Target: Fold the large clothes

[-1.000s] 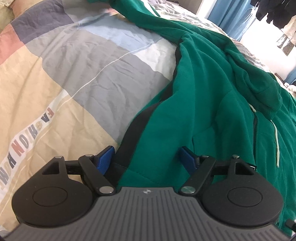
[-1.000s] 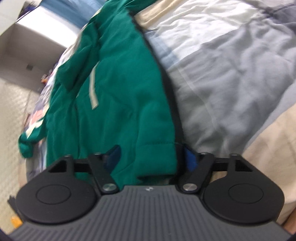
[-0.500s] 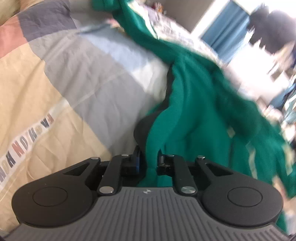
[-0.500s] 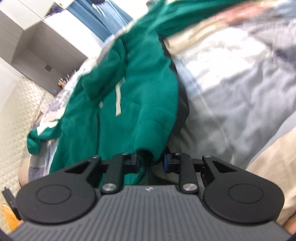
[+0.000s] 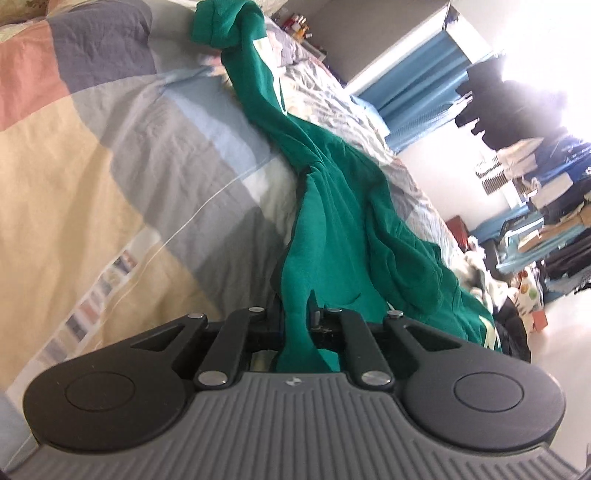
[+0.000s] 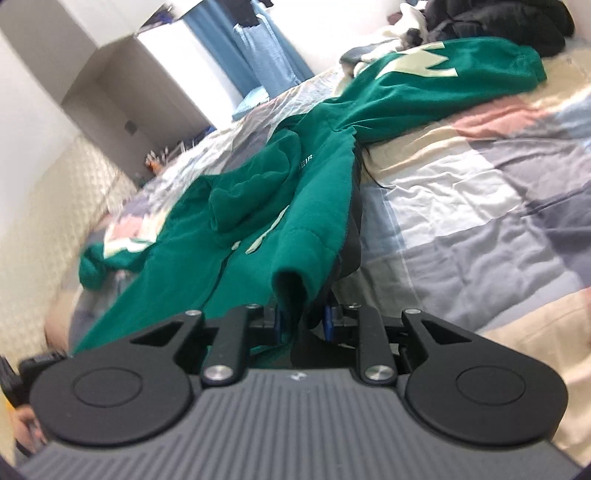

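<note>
A large green hooded jacket [image 5: 332, 206] with a black lining lies across a patchwork quilt [image 5: 110, 155]. My left gripper [image 5: 297, 314] is shut on the jacket's hem, and the cloth hangs lifted off the quilt. In the right wrist view the same green jacket [image 6: 295, 192] shows its hood, pale drawstrings and a pale-marked sleeve at the far right. My right gripper [image 6: 303, 319] is shut on a thick fold of the hem, also raised, with the black lining drooping beside it.
The quilt [image 6: 480, 206] stretches bare to the right of the jacket. Dark clothes [image 6: 498, 22] are heaped at the bed's far end. Blue curtains [image 5: 413, 85], hanging clothes and stacked boxes [image 5: 546, 206] stand beyond the bed. A padded headboard wall [image 6: 44, 214] is at the left.
Both grippers went from open around the hem to shut on it. Both have risen and rolled, pulling the jacket's lower edge up off the quilt.
</note>
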